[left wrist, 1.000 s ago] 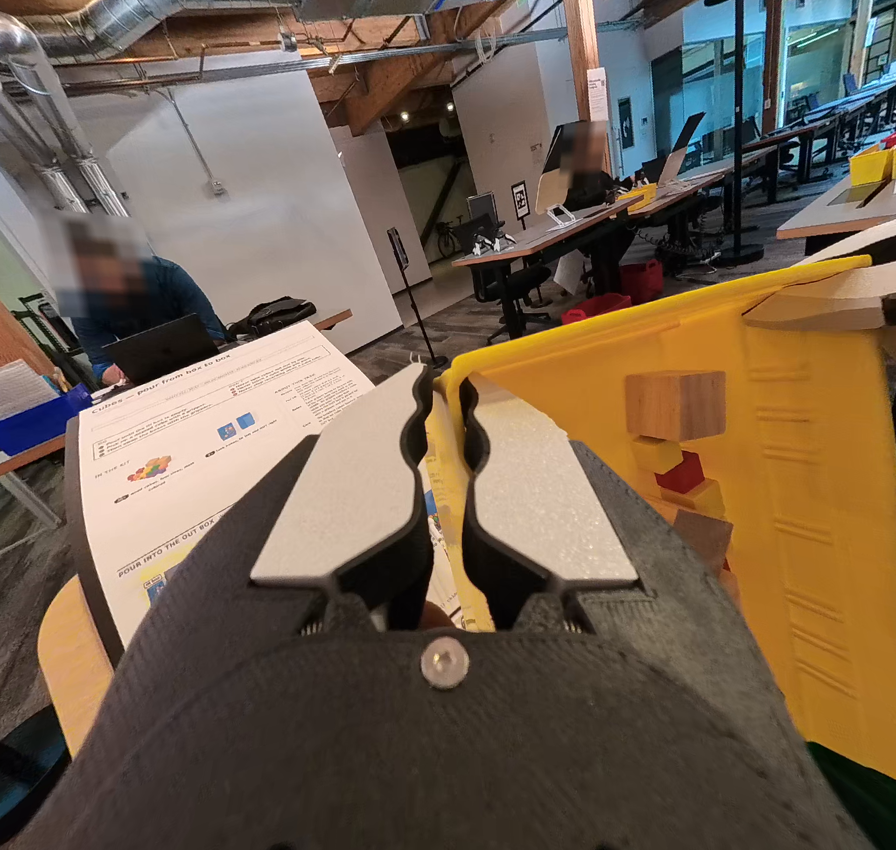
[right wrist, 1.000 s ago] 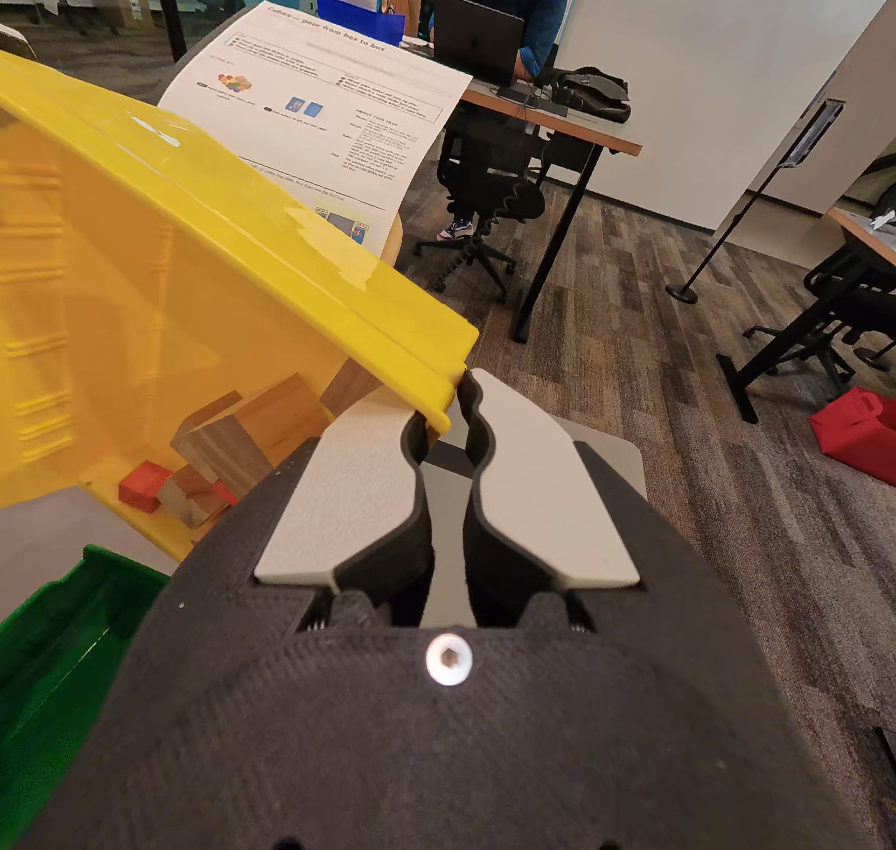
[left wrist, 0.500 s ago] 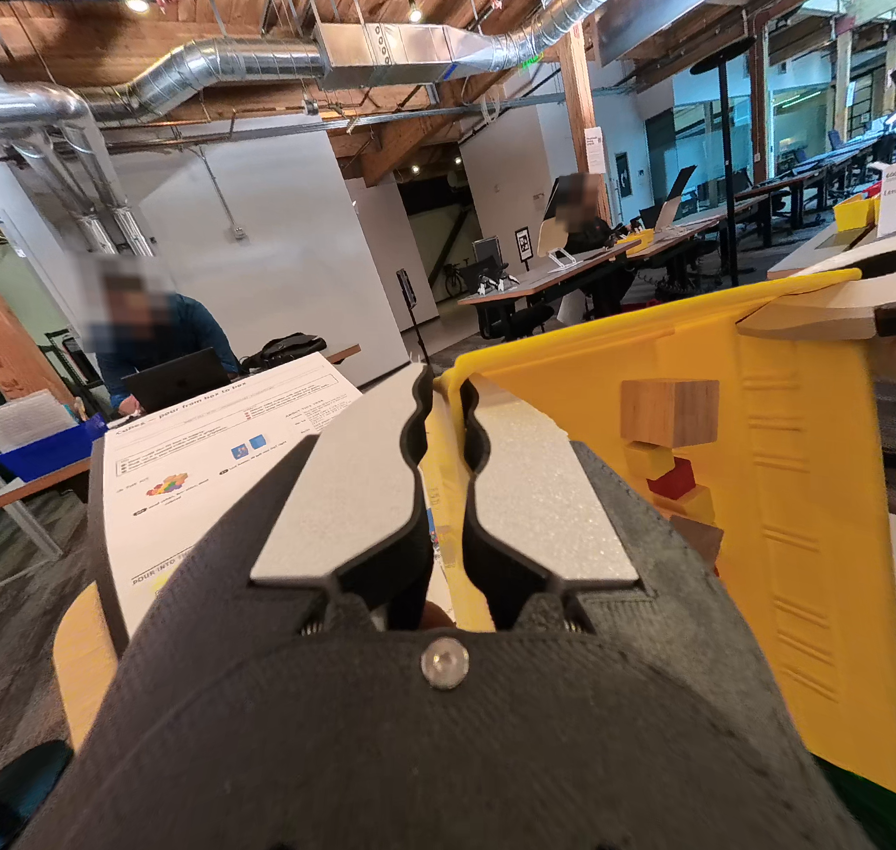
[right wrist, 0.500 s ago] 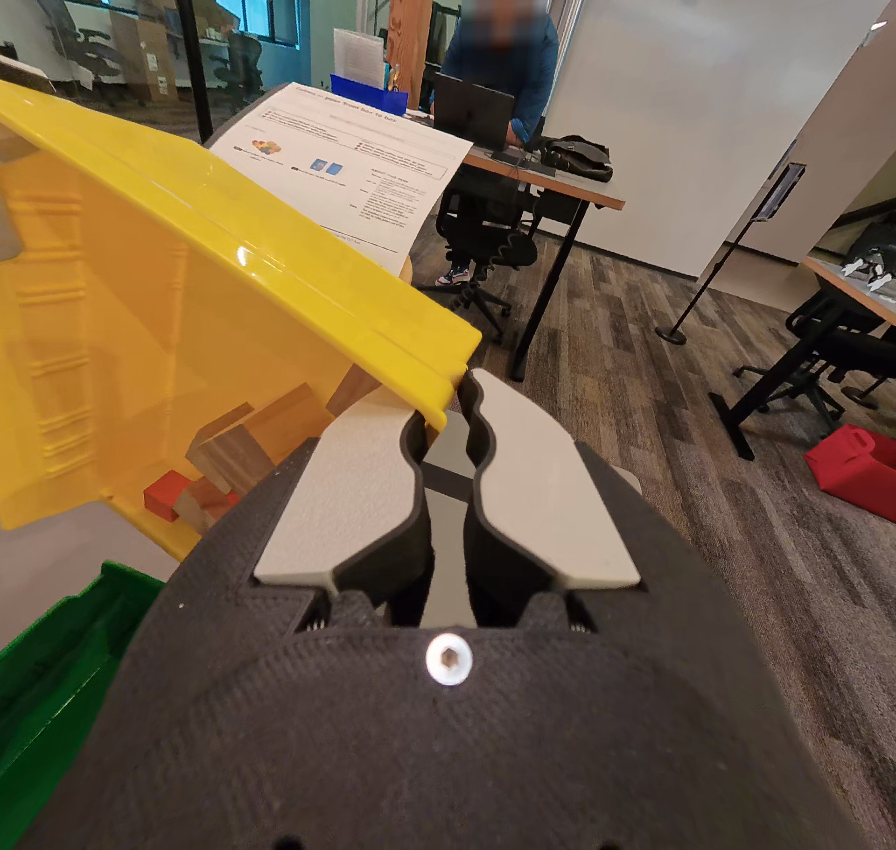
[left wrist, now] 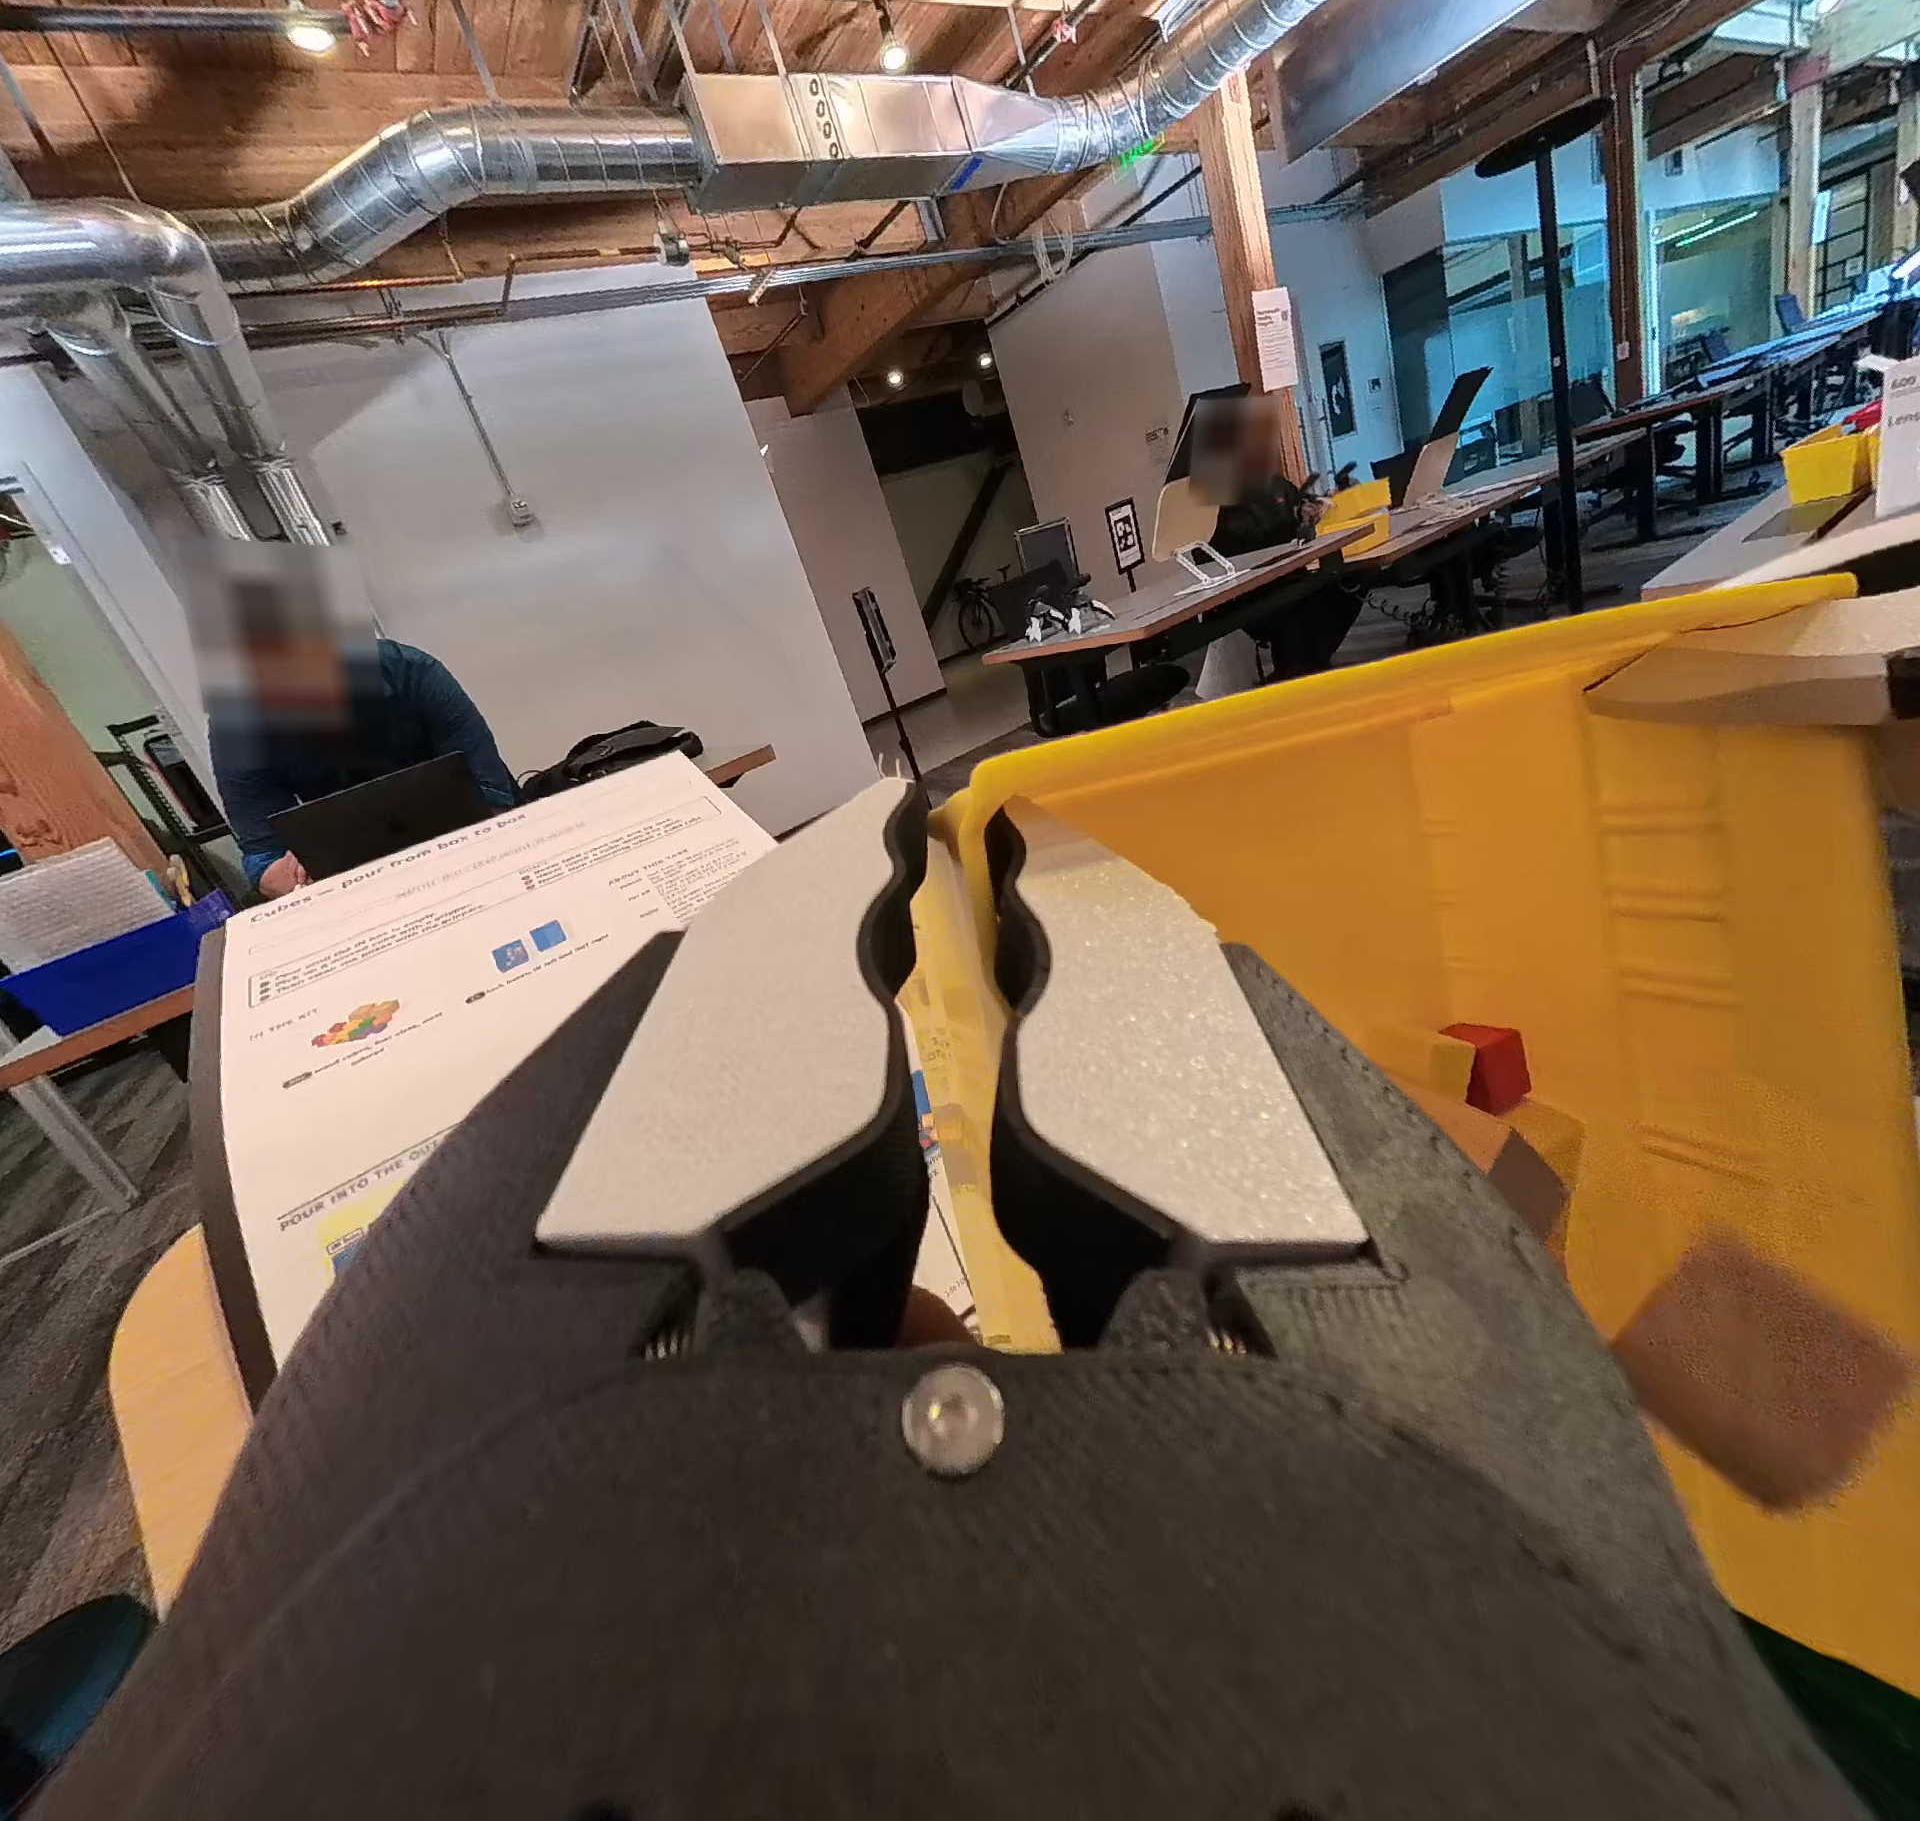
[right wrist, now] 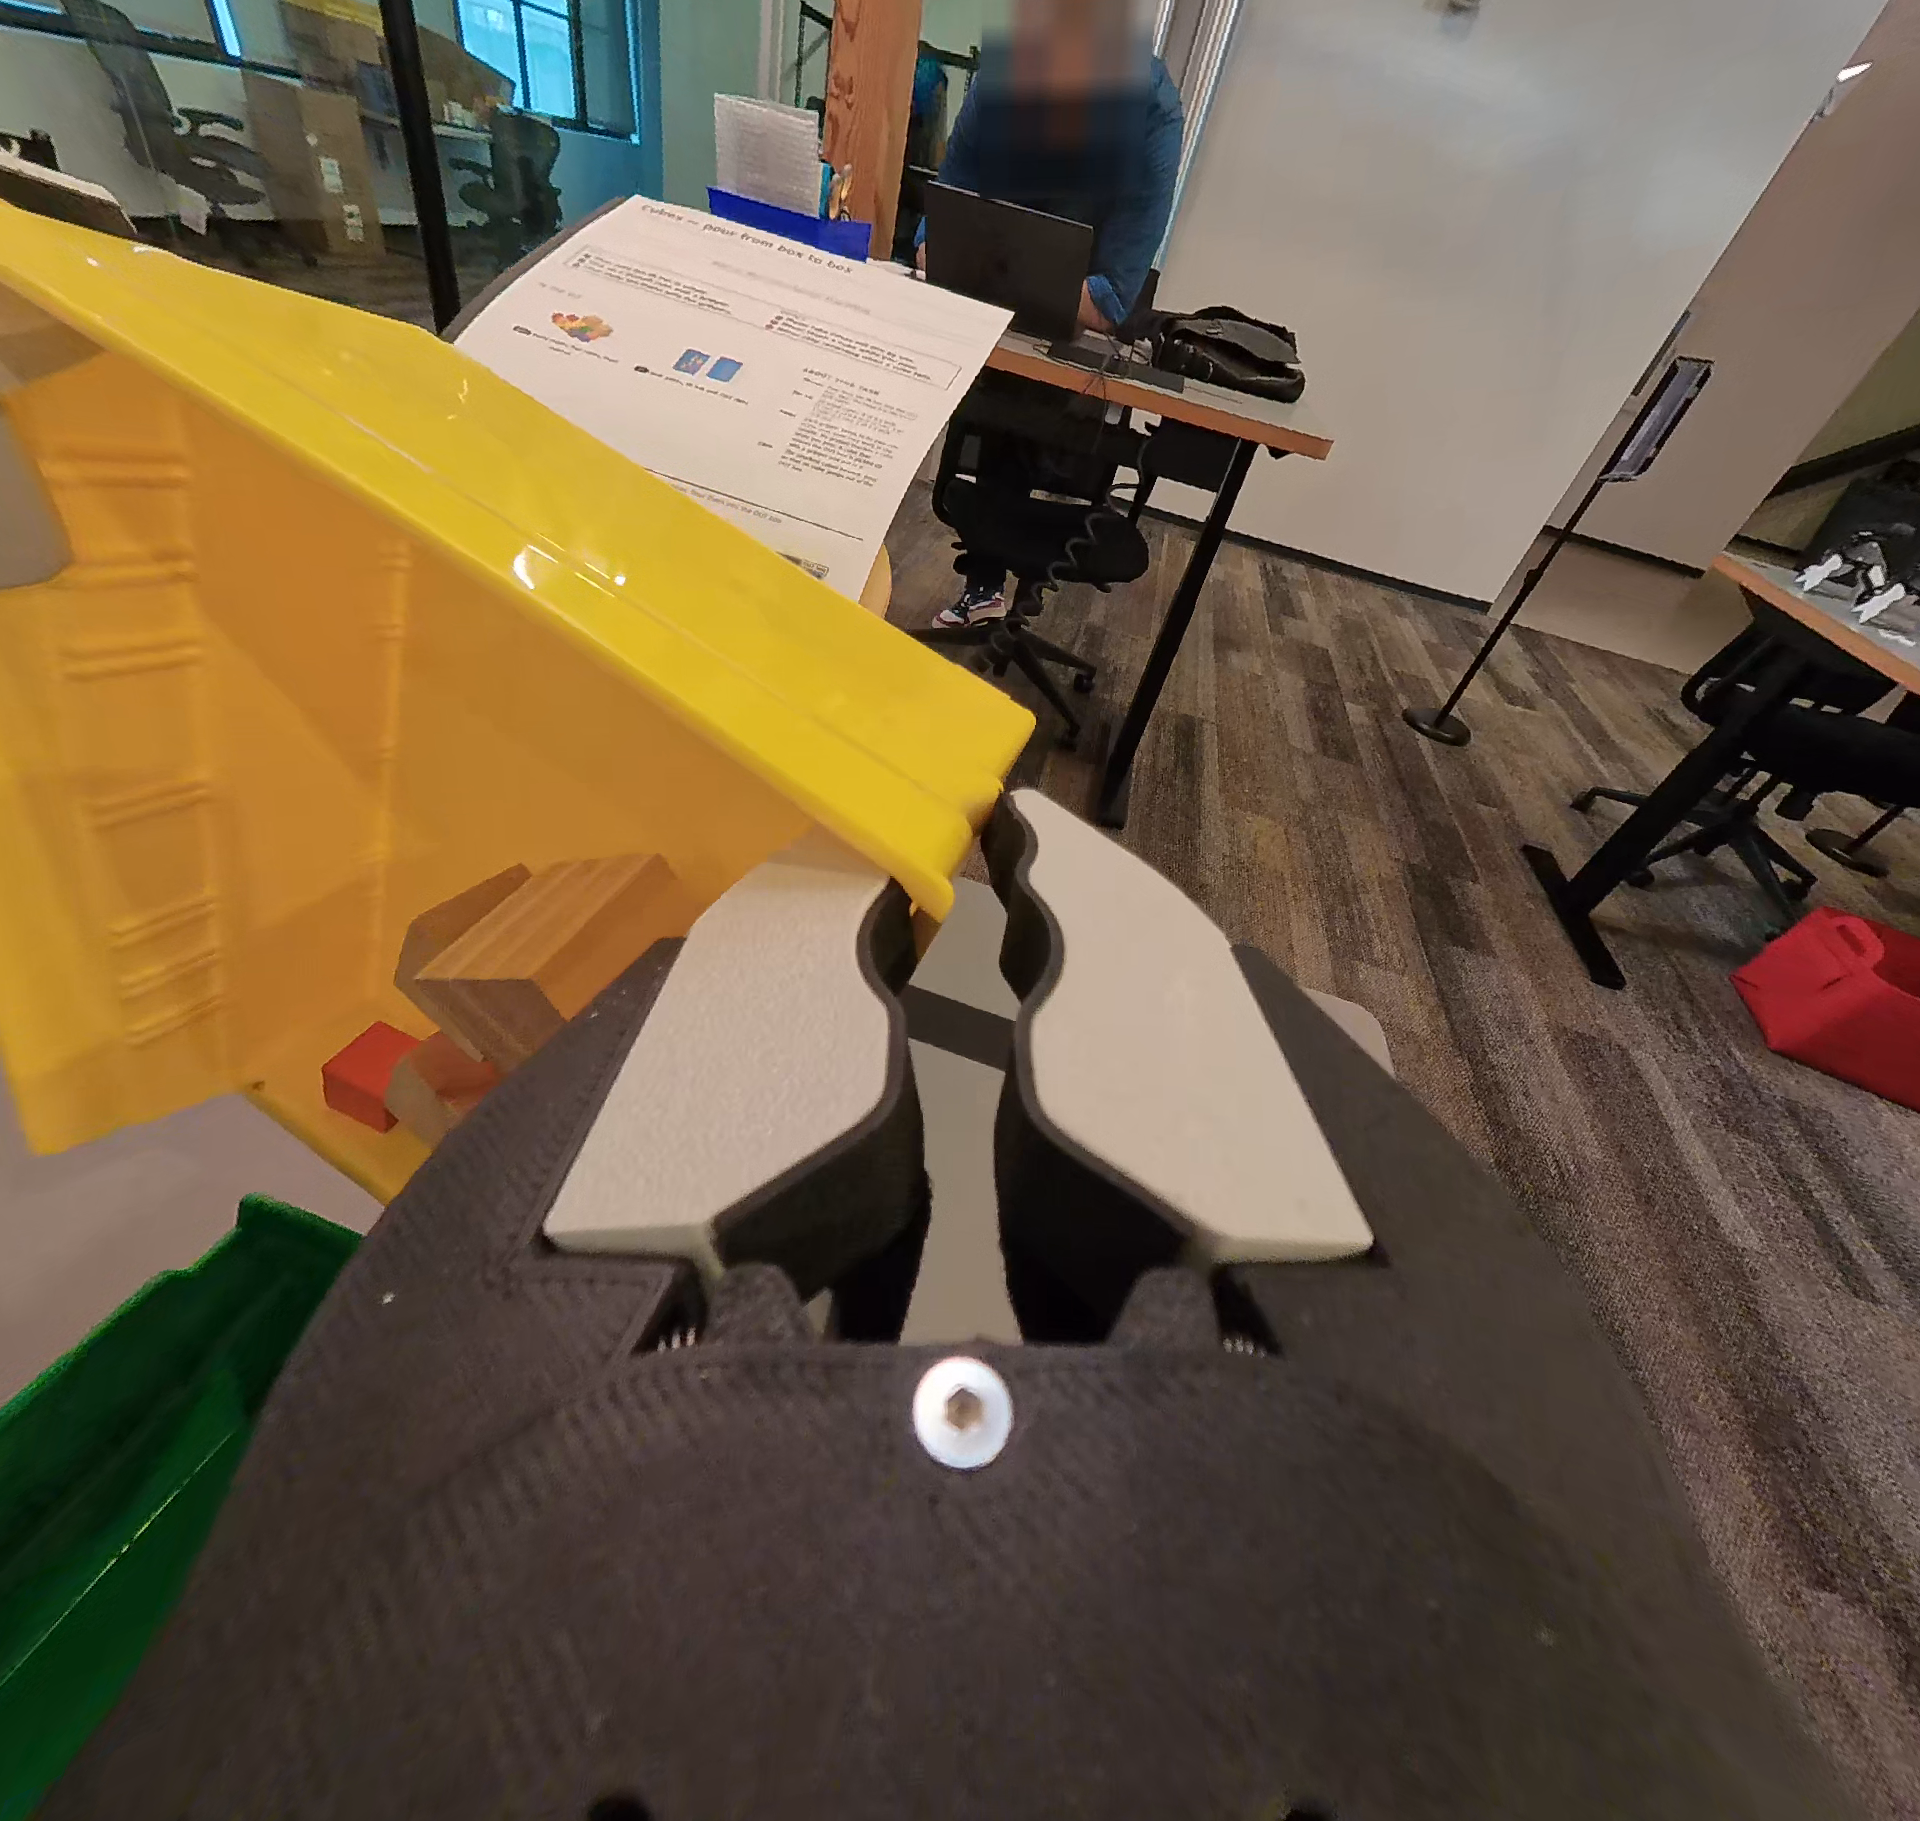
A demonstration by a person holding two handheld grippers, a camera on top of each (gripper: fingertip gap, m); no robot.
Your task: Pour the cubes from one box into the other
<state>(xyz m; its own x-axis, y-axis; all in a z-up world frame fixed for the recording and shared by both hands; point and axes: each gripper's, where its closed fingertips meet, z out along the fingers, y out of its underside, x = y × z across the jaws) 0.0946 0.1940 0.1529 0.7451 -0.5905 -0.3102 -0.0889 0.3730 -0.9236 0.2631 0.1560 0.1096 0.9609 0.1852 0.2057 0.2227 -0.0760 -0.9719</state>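
Both grippers hold the yellow box (left wrist: pixel 1558 919) tilted steeply in the air. My left gripper (left wrist: pixel 951 821) is shut on its left rim. My right gripper (right wrist: pixel 982 826) is shut on its right rim (right wrist: pixel 914 763). Inside the yellow box (right wrist: pixel 312 691) lie wooden cubes (right wrist: pixel 520 950) and a red cube (right wrist: pixel 364 1075) near the low edge. In the left wrist view a red cube (left wrist: pixel 1491 1065) sits in the box and a blurred brown cube (left wrist: pixel 1756 1376) is falling out. The green box (right wrist: pixel 114 1439) lies below.
A large printed instruction sheet (left wrist: pixel 436 950) lies on the round table behind the boxes, also in the right wrist view (right wrist: pixel 748 389). A person (right wrist: pixel 1060 161) sits at a desk with a laptop. A red bin (right wrist: pixel 1839 1002) stands on the floor at right.
The yellow box has tilted further. The stacked cubes have slid down inside it, and one brown cube now drops out of it. Both grippers stay shut on the rims.
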